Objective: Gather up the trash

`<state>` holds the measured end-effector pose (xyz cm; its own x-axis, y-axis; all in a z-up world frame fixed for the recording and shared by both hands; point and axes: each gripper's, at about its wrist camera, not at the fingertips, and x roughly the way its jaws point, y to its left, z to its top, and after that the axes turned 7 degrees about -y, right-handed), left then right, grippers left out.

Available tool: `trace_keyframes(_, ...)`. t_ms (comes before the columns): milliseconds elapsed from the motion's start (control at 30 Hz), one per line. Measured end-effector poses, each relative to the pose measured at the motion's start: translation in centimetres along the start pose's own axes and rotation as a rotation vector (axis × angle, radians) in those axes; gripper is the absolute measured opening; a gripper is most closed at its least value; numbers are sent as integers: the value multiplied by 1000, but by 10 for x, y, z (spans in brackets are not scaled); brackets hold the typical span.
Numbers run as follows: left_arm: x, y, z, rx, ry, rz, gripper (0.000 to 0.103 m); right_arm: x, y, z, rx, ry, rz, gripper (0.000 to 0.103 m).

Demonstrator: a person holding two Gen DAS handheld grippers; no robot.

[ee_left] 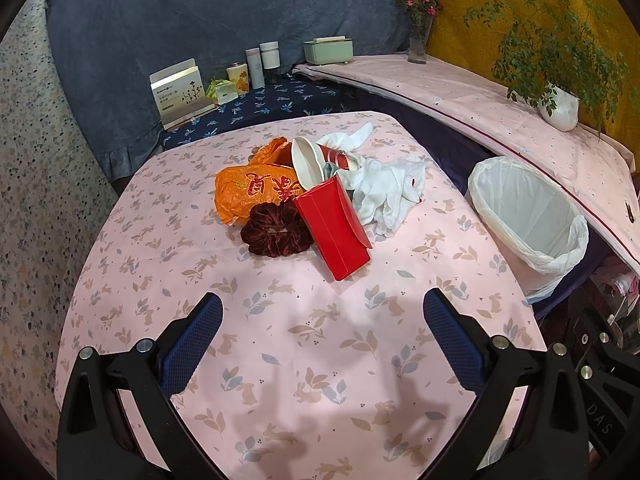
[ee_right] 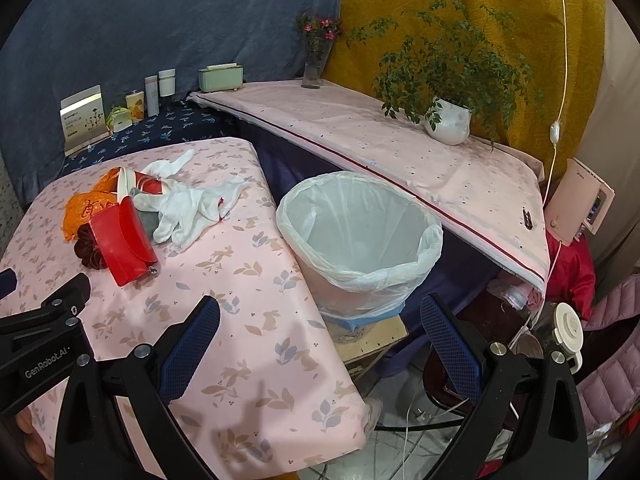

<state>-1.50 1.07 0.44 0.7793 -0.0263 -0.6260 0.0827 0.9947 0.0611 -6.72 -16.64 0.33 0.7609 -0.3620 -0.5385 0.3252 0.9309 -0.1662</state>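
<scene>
Pink rabbit-print tablecloth point(ee_left: 304, 360), white plastic-lined waste bin point(ee_right: 360, 236) just beside its edge, left gripper point(ee_left: 323, 334) and right gripper point(ee_right: 320, 334) both spread wide and empty, mid-table trash heap: crumpled orange plastic bag point(ee_left: 248, 192), white cloth gloves point(ee_left: 384, 194), red folded card pouch point(ee_left: 334, 226), dark red velvet scrunchie point(ee_left: 276, 230), tipped paper cup point(ee_left: 310, 160).

The left gripper point(ee_left: 322, 344) hangs above the worktop point(ee_left: 304, 380) with its fingers point(ee_left: 192, 344) spread wide and nothing between them. The blue pads face each other across bare cloth, tips clear of the surface, though how high they stand cannot be told. The right gripper point(ee_right: 320, 344) is likewise wide apart and empty; its left finger point(ee_right: 191, 346) lies over the worktop's edge, while the right finger point(ee_right: 450, 346) hangs past that edge. In the right wrist view the black body of the left gripper shows at the left margin, close beside the right one.
</scene>
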Motion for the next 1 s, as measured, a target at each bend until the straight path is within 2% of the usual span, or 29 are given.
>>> trace_keyframes(600,2,-1,6,1,-2,-9,96,2,0,3,2,-7,1,96)
trace_keyframes(833,13,4,8,-13,-4,-14,96,15,5,5,16,7,7,96)
trace_keyframes(1000,30,16,8,-31,27,-21,96,27,11,7,15,12,7,96)
